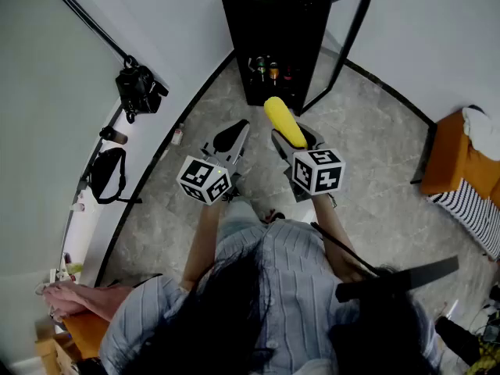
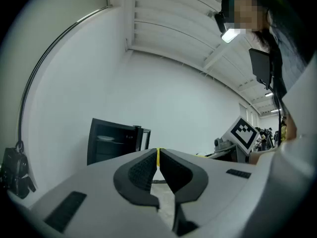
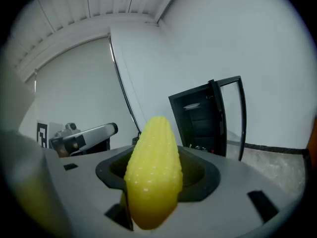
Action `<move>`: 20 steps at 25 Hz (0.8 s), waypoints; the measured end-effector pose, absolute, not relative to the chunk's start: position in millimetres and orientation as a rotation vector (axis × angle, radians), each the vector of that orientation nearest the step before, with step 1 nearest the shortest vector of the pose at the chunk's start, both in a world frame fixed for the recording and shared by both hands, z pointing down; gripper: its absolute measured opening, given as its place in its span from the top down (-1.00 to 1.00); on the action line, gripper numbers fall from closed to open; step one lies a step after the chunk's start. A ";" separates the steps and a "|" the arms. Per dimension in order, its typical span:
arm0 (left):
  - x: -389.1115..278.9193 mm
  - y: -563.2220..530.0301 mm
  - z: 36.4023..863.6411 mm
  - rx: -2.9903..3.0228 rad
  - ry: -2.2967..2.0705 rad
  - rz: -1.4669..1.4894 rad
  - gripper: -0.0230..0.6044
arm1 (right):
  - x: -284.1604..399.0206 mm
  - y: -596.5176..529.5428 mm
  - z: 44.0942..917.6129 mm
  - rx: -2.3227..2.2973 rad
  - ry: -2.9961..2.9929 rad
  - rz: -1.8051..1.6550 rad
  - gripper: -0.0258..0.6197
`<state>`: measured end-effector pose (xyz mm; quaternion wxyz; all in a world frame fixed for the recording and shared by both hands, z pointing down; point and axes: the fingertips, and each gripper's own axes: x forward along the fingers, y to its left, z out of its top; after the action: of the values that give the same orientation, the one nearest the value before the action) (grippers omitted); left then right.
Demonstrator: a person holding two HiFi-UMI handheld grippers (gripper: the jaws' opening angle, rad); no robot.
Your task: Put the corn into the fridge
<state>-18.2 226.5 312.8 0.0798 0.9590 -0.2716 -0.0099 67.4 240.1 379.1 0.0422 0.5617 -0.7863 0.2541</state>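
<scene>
A yellow corn cob (image 1: pixel 285 123) is clamped in my right gripper (image 1: pixel 295 136), whose jaws are shut on its lower half; in the right gripper view the corn (image 3: pixel 153 172) sticks up and forward out of the jaws. Ahead on the floor stands the black fridge (image 1: pixel 273 22) with its glass door (image 1: pixel 349 37) swung open to the right. It also shows in the right gripper view, where the fridge (image 3: pixel 198 118) is still some way off. My left gripper (image 1: pixel 237 129) is held beside the right one, shut and with nothing in it (image 2: pixel 158 163).
Bottles (image 1: pixel 269 70) stand on the fridge's bottom shelf. A black bag (image 1: pixel 139 88) hangs on the left wall, with another bag (image 1: pixel 105 174) below it. An orange seat (image 1: pixel 457 162) with striped cloth (image 1: pixel 469 209) is at right. Another person's hand (image 1: pixel 66 299) is at lower left.
</scene>
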 end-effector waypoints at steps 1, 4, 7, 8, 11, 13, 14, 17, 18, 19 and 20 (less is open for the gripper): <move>-16.8 227.4 315.2 2.867 -0.807 -0.025 0.90 | 68.6 240.5 379.9 1.723 -2.409 0.783 0.16; -13.9 227.9 320.9 2.863 -0.791 -0.019 0.90 | 71.2 239.4 381.5 1.730 -2.416 0.784 0.16; -13.7 225.8 325.3 2.856 -0.779 -0.018 0.90 | 71.1 236.6 382.9 1.726 -2.418 0.771 0.16; -14.1 225.3 326.7 2.852 -0.777 -0.018 0.90 | 70.6 235.9 383.7 1.723 -2.416 0.772 0.16; -16.9 222.4 329.2 2.840 -0.773 -0.022 0.90 | 67.3 232.8 386.3 1.716 -2.410 0.778 0.16; -18.7 218.4 330.4 2.839 -0.768 -0.023 0.90 | 64.2 228.3 387.9 1.711 -2.408 0.782 0.16; -19.6 215.9 331.1 2.839 -0.763 -0.020 0.90 | 62.5 225.2 388.8 1.710 -2.407 0.785 0.16; -25.2 206.6 333.0 2.840 -0.745 -0.013 0.90 | 54.7 214.8 390.9 1.706 -2.399 0.794 0.16; -28.1 202.4 333.8 2.838 -0.739 -0.011 0.90 | 51.2 211.0 391.6 1.705 -2.396 0.798 0.16; -31.2 197.4 334.8 2.836 -0.733 -0.008 0.90 | 47.8 206.9 392.4 1.705 -2.393 0.803 0.16; -34.2 191.6 335.8 2.832 -0.727 -0.006 0.90 | 44.6 202.2 393.2 1.706 -2.388 0.807 0.16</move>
<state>-34.2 191.6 335.8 0.1084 0.9628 -0.2473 -0.0022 44.6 202.2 393.2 0.0489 0.5600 -0.7836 0.2647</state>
